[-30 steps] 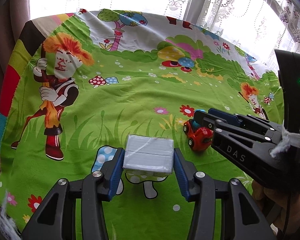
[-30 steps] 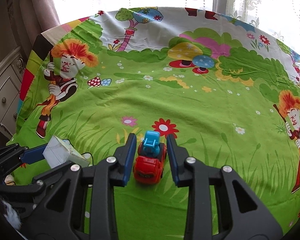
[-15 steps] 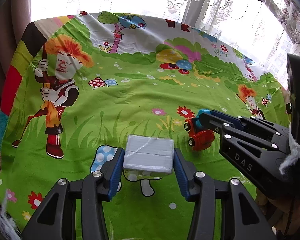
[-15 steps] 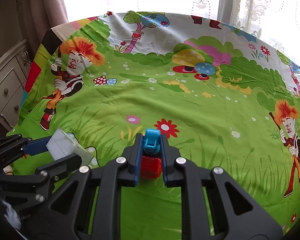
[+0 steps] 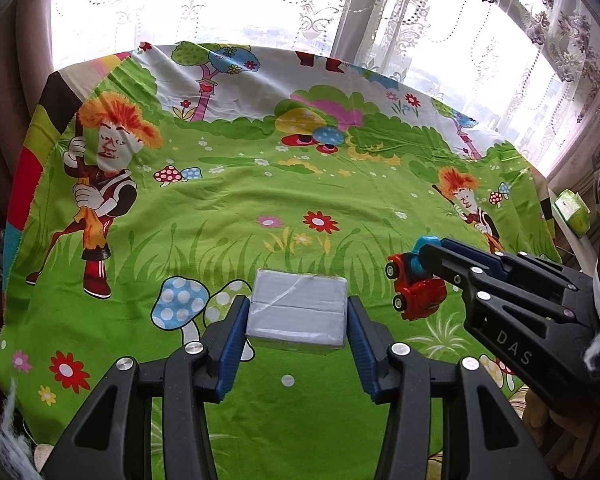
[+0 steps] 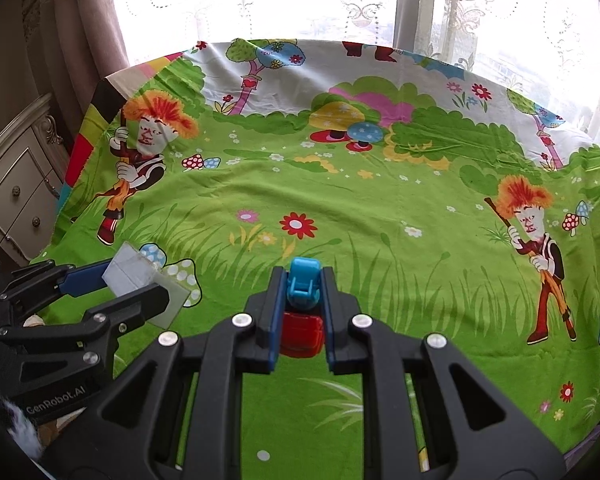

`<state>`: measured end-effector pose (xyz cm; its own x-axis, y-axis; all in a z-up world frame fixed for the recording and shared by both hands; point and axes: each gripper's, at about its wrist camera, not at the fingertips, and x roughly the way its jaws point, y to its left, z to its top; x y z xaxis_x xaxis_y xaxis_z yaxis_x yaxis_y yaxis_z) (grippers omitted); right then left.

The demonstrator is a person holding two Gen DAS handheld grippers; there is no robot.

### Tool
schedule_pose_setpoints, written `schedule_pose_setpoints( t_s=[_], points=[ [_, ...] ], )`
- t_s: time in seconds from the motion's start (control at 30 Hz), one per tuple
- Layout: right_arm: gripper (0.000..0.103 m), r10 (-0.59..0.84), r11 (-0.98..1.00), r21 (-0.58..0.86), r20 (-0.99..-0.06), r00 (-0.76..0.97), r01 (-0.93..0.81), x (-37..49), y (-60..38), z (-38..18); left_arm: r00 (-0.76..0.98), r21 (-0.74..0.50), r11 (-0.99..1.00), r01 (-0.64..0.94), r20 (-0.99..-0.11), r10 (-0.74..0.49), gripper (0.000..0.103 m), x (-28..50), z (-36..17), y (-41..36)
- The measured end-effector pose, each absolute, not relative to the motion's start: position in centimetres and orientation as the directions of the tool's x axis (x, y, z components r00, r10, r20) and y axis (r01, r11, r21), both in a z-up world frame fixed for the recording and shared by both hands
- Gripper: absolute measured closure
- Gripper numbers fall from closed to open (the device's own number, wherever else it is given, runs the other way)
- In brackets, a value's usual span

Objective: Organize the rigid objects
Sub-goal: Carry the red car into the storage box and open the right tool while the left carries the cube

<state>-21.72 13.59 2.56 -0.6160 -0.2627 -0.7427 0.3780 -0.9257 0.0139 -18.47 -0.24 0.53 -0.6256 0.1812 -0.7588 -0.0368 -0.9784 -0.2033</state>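
A grey taped box [image 5: 298, 310] sits between the blue pads of my left gripper [image 5: 296, 316], which is shut on it and holds it off the cloth. The same box [image 6: 134, 274] shows at the left of the right wrist view, in the left gripper [image 6: 132, 284]. My right gripper [image 6: 300, 300] is shut on a red toy car with a blue cab [image 6: 303, 286], also lifted. In the left wrist view that toy car [image 5: 414, 286] hangs tilted at the tip of the right gripper [image 5: 424, 264], to the right of the box.
A bright green cartoon-print cloth [image 5: 260, 200] covers the table, with lace curtains and a window behind. A cream drawer cabinet [image 6: 16, 188] stands at the left. A small green carton [image 5: 572, 210] lies beyond the cloth's right edge.
The right gripper closed on the toy car and lifted it off the cloth. Both grippers rose and drew back, so more of the cloth shows. The left grip on the box is unchanged.
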Motion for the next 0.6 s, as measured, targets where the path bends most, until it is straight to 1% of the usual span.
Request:
schedule_pose_setpoints(
  t_s=[0.6],
  points=[
    [0.083,-0.211,-0.965,0.051,-0.732,-0.648,0.257,-13.6,23.8,5.8,-0.608,-0.225,-0.956,-0.187,-0.738,0.293,0.054,-12.7,3.0,7.8]
  ],
)
